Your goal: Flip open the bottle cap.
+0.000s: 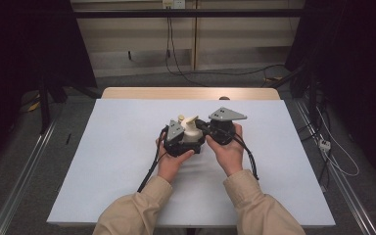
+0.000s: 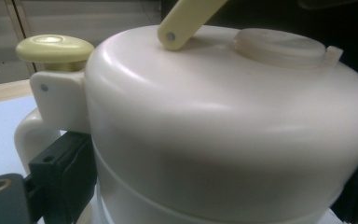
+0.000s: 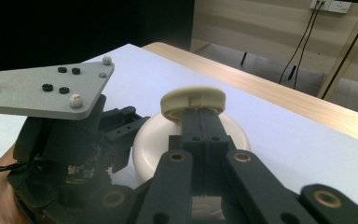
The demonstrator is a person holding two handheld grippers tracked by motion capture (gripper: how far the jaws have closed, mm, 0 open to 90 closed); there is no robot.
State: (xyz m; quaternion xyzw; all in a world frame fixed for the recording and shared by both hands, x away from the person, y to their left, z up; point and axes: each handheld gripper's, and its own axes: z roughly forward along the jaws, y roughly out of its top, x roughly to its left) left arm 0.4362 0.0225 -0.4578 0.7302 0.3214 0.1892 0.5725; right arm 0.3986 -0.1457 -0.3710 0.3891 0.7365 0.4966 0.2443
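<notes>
Left gripper (image 1: 188, 142), black two-jaw tool under a grey three-cornered plate, centre of the high view: jaws spread to either side of the cream plastic round-bodied jug (image 2: 223, 135), one black pad (image 2: 63, 175) at its lower left, the other at the lower right edge of the left gripper view; pads appear to touch the body.

Right gripper (image 3: 200, 116), same make, held by the right hand (image 1: 229, 149): jaws pressed together around the pale yellow flat handle (image 2: 186, 21) hinged to the jug's domed lid, just below its round end (seen centre of the right gripper view).

Jug: stands mid-table on the white sheet (image 1: 117, 161), between both hands; pale yellow round button (image 2: 54, 48) at upper left of the left gripper view, above the white loop grip (image 2: 30, 137).

Left hand (image 1: 171, 161): cupped under its gripper.

Wooden table edge (image 1: 142, 93): upper centre, beyond the sheet.
</notes>
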